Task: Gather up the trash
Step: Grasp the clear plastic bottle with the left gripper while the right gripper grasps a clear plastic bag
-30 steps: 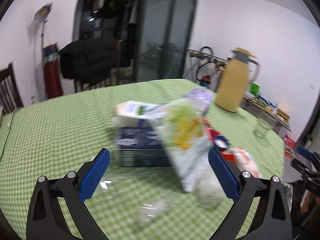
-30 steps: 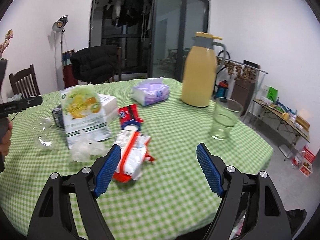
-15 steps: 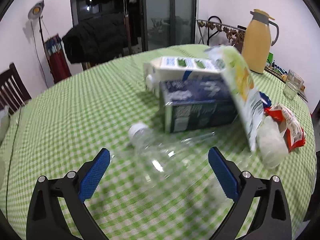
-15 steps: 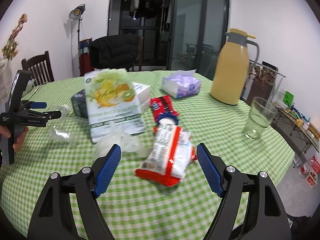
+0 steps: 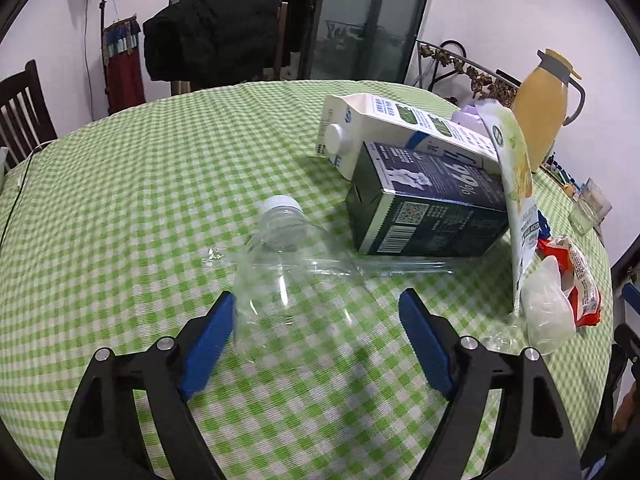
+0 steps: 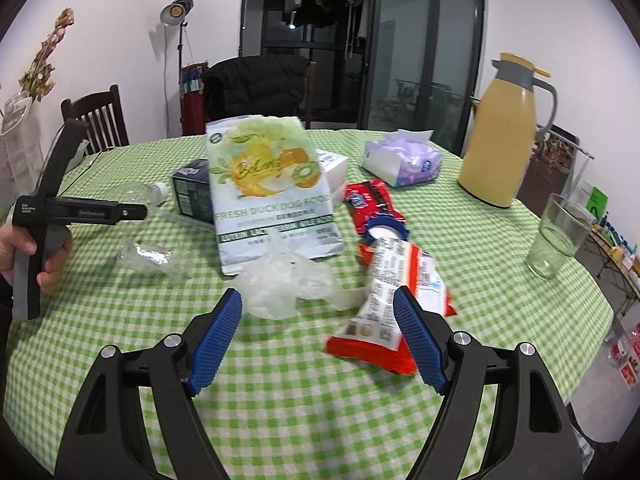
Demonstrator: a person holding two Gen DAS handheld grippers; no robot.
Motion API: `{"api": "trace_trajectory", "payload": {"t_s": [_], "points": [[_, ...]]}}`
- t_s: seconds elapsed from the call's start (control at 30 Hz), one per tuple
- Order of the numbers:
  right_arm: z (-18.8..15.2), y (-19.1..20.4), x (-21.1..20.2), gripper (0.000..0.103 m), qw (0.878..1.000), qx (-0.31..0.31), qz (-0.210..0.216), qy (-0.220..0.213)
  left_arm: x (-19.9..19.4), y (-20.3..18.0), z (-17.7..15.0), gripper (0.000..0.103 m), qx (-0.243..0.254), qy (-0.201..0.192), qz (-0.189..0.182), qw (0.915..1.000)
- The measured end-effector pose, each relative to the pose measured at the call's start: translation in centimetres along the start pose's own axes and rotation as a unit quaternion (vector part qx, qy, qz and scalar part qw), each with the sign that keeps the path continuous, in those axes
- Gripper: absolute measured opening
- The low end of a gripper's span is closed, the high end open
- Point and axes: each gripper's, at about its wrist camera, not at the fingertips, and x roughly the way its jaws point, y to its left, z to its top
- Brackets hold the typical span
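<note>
A clear empty plastic bottle (image 5: 296, 264) with a white cap lies on the green checked tablecloth. My left gripper (image 5: 316, 316) is open, its jaws on either side of the bottle's base, not touching. Behind it lie a dark carton (image 5: 424, 208) and a white milk carton (image 5: 400, 128). My right gripper (image 6: 318, 312) is open above crumpled clear plastic (image 6: 280, 280), with a red and white snack wrapper (image 6: 396, 292) by its right finger. A dog food bag (image 6: 272, 196) leans on the cartons. The left gripper (image 6: 120, 213) also shows in the right wrist view.
A yellow thermos jug (image 6: 500, 136), a glass (image 6: 560, 236), a purple tissue pack (image 6: 404, 160) and a red packet with a blue lid (image 6: 376, 216) are on the round table (image 6: 280, 400). Wooden chairs (image 6: 100, 116) stand at the far side.
My left gripper has moved down and closer to the bottle, which now lies between its jaws. My right gripper has moved forward over the crumpled plastic and the wrapper.
</note>
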Motion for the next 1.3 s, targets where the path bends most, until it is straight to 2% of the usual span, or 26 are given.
{"api": "trace_trajectory", "payload": {"t_s": [0.03,0.07,0.1,0.23,0.47,0.57,0.67,0.7,0.8,1.03,1.2,1.3], "points": [[0.1,0.2,0.3,0.075,1.000,-0.001,0.003,0.002,0.1,0.0,-0.1,0.077,0.003,-0.001,0.006,1.0000],[0.2,0.6,0.7,0.075,1.000,-0.003,0.008,0.005,0.4,0.0,0.0,0.068,0.000,0.001,0.007,1.0000],[0.2,0.8,1.2,0.075,1.000,-0.004,0.012,0.009,0.6,0.2,0.1,0.063,-0.010,0.002,0.007,0.9999],[0.4,1.9,3.1,0.075,0.999,-0.008,0.027,0.026,0.6,0.2,0.6,0.060,-0.030,-0.011,0.001,0.9995],[0.5,2.8,6.5,0.074,0.997,-0.014,0.034,0.066,-2.3,0.4,1.2,0.059,-0.044,-0.062,-0.010,0.9971],[0.4,3.2,8.2,0.048,0.994,-0.015,0.040,0.100,-3.8,0.4,1.2,0.059,-0.049,-0.087,-0.026,0.9946],[0.6,3.1,8.3,0.027,0.994,-0.019,0.039,0.102,-4.8,0.3,1.1,0.059,-0.047,-0.117,-0.054,0.9906],[0.6,3.1,8.1,0.020,0.994,-0.018,0.041,0.099,-5.0,0.1,1.0,0.059,-0.044,-0.120,-0.063,0.9899],[1.0,3.1,6.2,0.012,0.996,-0.019,0.040,0.072,-4.8,-0.6,0.9,0.059,-0.030,-0.116,-0.053,0.9914],[3.1,0.6,0.5,0.010,1.000,-0.001,0.029,-0.004,-4.2,-1.6,1.3,0.059,-0.021,-0.108,-0.044,0.9929],[3.2,-2.2,-1.1,0.010,0.999,0.023,0.016,-0.018,-5.7,-3.7,1.7,0.059,-0.004,-0.131,-0.054,0.9899],[2.9,-4.2,-2.2,0.010,0.999,0.036,0.003,-0.024,-5.5,-6.0,2.0,0.060,0.011,-0.121,-0.064,0.9905]]}}
